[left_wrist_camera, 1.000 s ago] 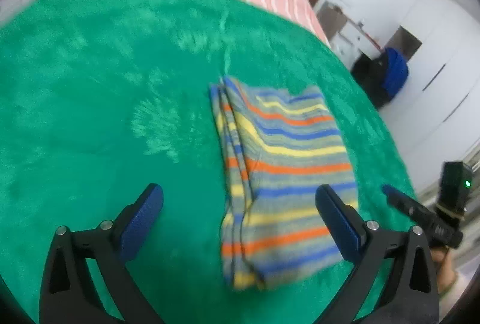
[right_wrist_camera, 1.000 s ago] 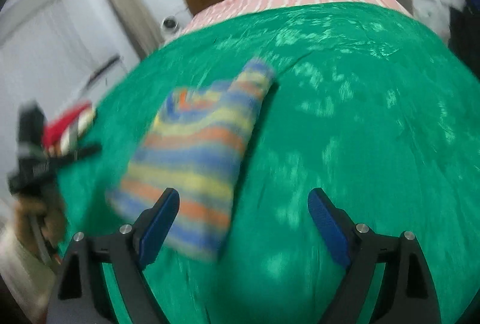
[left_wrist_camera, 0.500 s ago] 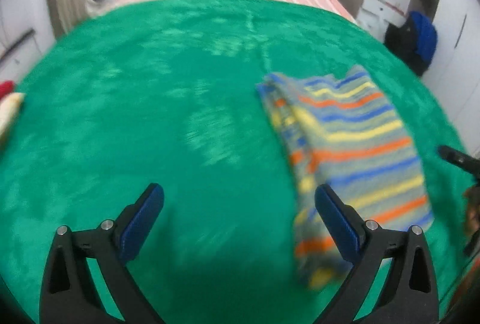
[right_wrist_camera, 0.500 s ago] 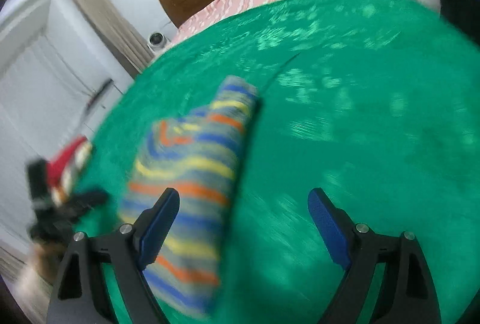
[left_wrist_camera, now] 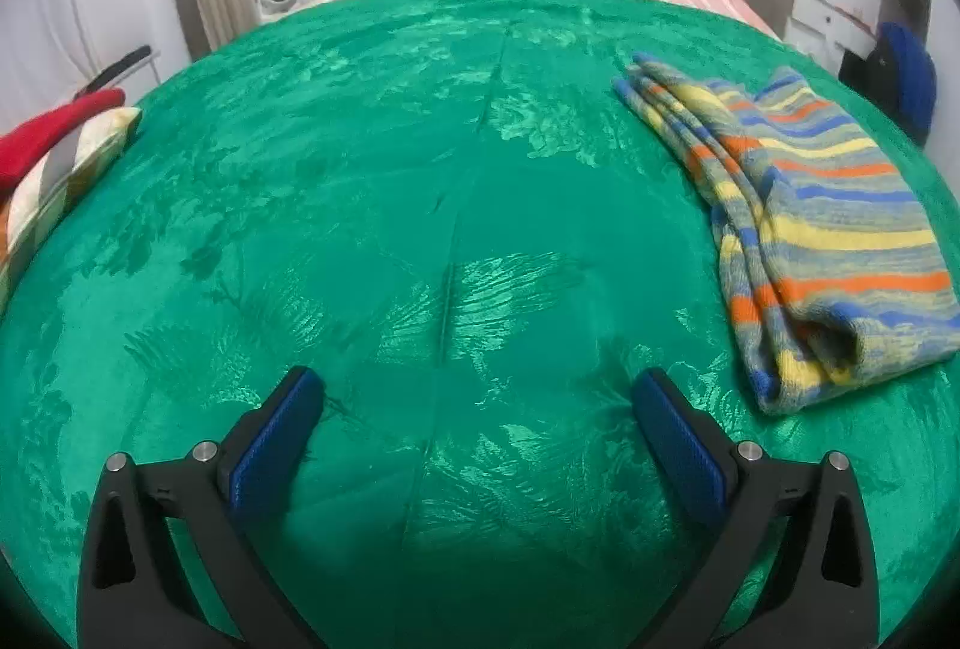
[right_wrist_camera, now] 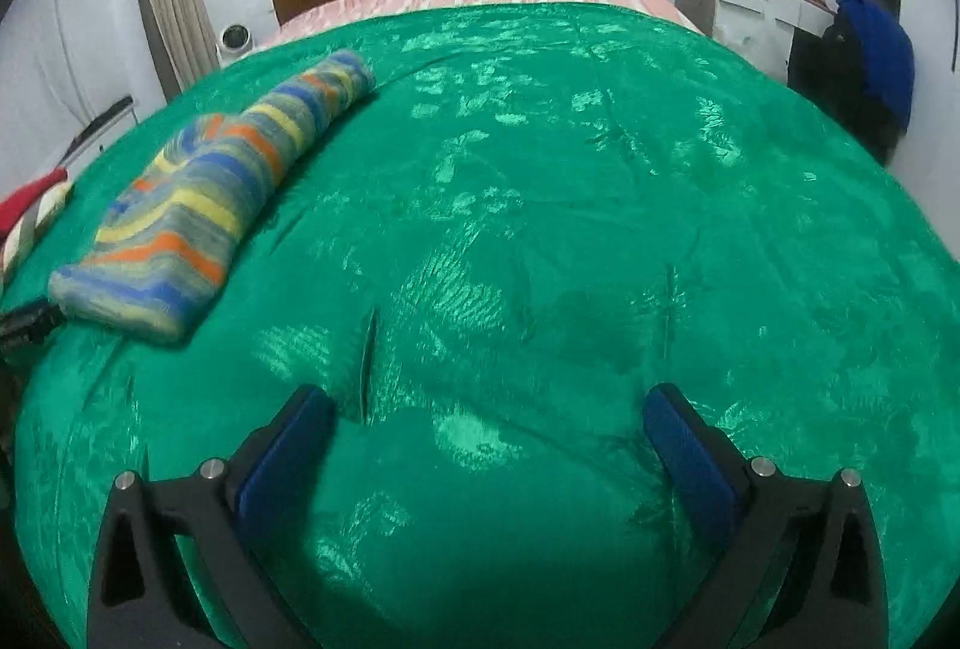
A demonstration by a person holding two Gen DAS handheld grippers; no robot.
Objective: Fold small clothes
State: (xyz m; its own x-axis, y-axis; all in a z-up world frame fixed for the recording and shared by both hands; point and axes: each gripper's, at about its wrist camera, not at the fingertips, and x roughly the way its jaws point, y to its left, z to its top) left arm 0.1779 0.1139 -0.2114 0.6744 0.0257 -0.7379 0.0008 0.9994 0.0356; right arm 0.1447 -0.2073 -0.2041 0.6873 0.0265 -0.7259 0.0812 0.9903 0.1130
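Striped garment (left_wrist_camera: 822,229) lying folded on green blanket (left_wrist_camera: 420,229); left gripper (left_wrist_camera: 477,427) and right gripper (right_wrist_camera: 489,436) fingers spread, grasping nothing; more clothes (left_wrist_camera: 54,138) probably waiting.

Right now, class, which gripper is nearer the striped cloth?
Left. The striped cloth lies just ahead-right of the left gripper, not touching. From the right gripper it lies farther off, ahead-left. Both are open.
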